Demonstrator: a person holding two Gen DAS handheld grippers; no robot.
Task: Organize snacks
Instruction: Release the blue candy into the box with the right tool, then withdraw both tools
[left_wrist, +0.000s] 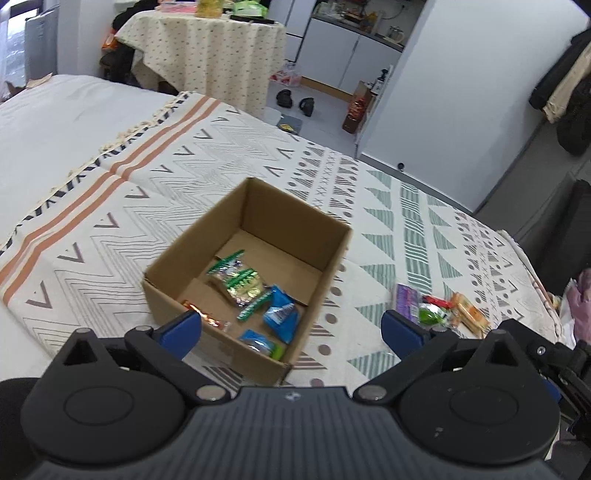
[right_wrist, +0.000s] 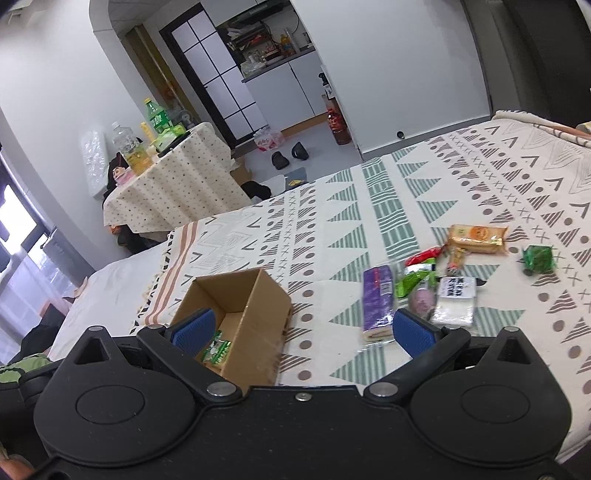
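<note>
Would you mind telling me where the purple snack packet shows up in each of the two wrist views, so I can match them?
Left wrist view: the purple packet lies right of centre, just above the right fingertip, partly hidden.
Right wrist view: the purple packet lies right of centre, in full, left of the green wrapper.
Shared landmark: the cardboard box, left of the packet in both.

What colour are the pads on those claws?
Blue pads on black arms, clearest in the right wrist view.

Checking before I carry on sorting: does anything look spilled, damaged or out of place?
Nothing spilled or damaged. Several snacks lie loose on the blanket beside the cardboard box, not yet packed.
</note>
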